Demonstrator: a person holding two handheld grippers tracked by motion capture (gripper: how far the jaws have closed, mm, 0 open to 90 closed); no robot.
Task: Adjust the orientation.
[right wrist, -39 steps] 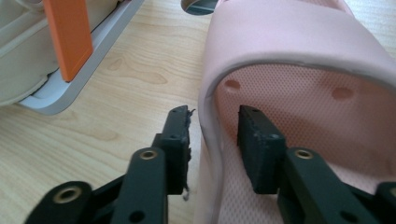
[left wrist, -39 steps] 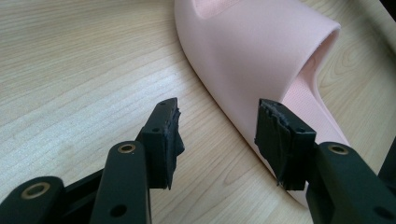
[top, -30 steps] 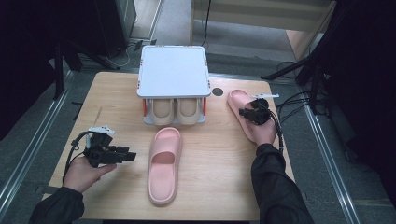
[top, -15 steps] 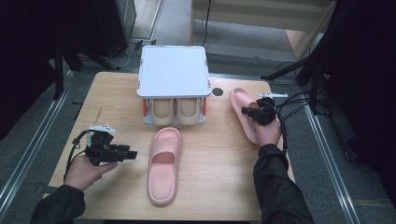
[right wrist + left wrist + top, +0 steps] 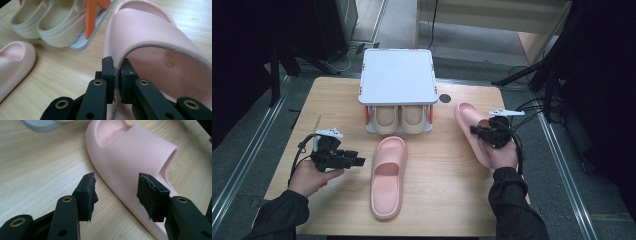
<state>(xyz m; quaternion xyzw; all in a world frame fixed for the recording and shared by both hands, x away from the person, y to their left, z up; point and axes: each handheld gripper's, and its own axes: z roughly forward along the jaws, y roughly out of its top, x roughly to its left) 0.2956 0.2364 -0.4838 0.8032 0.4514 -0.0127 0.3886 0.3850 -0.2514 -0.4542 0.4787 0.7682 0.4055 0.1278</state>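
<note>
Pink, the slipper [image 5: 469, 125] near the counter's [image 5: 337, 100] right edge is pinched at its side wall by the right claw [image 5: 475, 131], while the left claw [image 5: 358, 161], jaws apart and empty, sits near the left edge beside the second pink slipper [image 5: 388, 177] at mid-counter.

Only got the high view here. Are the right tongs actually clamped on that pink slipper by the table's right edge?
Observer: Yes. In the right gripper view the right tongs pinch the side wall of the right pink slipper, beside the strap.
Operator: Left tongs on anything?
Observer: No. The left tongs stand open, pointed at the middle pink slipper; neither pad touches it.
Operator: What's under the rack's lid?
Observer: Two beige slippers side by side on the rack's lower tray.
</note>
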